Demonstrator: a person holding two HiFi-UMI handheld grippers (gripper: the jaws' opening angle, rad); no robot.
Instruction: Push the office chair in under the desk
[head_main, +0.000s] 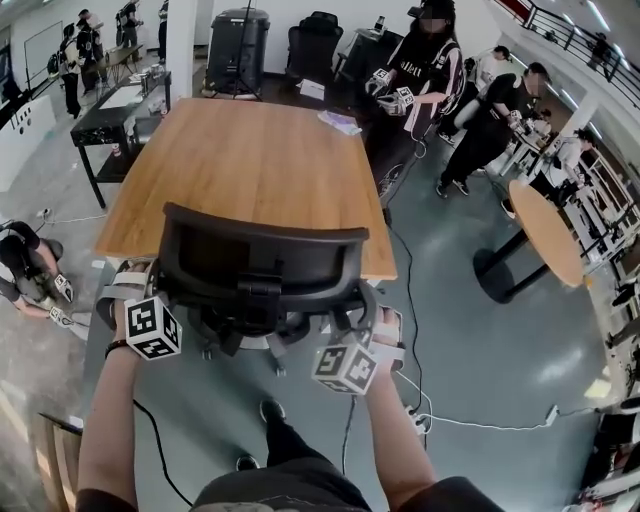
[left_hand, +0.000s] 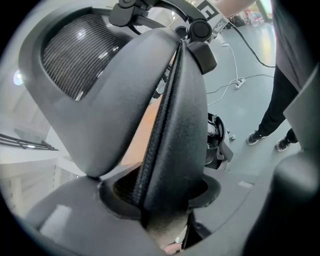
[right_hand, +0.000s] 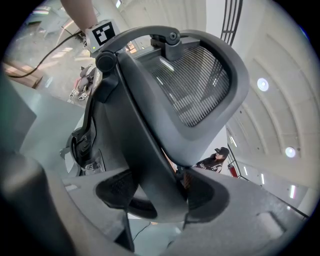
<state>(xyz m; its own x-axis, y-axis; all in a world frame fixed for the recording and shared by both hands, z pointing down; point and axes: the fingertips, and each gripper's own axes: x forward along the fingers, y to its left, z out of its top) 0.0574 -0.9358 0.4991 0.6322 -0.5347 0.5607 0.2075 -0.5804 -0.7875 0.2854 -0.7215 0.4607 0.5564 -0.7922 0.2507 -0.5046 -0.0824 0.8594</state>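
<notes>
Grip, left side: the left gripper (left_hand: 160, 197) has its fingers (left_hand: 60, 220) clenched on a dark padded upright part at the left side of the office chair (head_main: 260, 250). The part runs up between the fingers beside the mesh backrest (left_hand: 75, 55). Whether it is an armrest or a frame member cannot be told. A hold low on the side, and not on the flexible mesh, probably gives a rigid point to push against.

Position of the chair: it stands on the grey floor (head_main: 470, 390) at the near edge of the wooden surface (head_main: 250, 160), roughly centred on its width. In the head view the top of the backrest overlaps that edge, and the base shows below the backrest, on the person's side. The seat is judged to be at most partly beneath the surface, so the push is not finished.

Grip, right side: the right gripper (right_hand: 160, 200) mirrors the left. Its fingers are clamped on the matching dark part at the chair's right side, with the mesh above and to the right.

Reason for the paired hold: equal grips either side of the backrest should keep the castored chair square to the edge. Uneven pressure would likely swivel it.
</notes>
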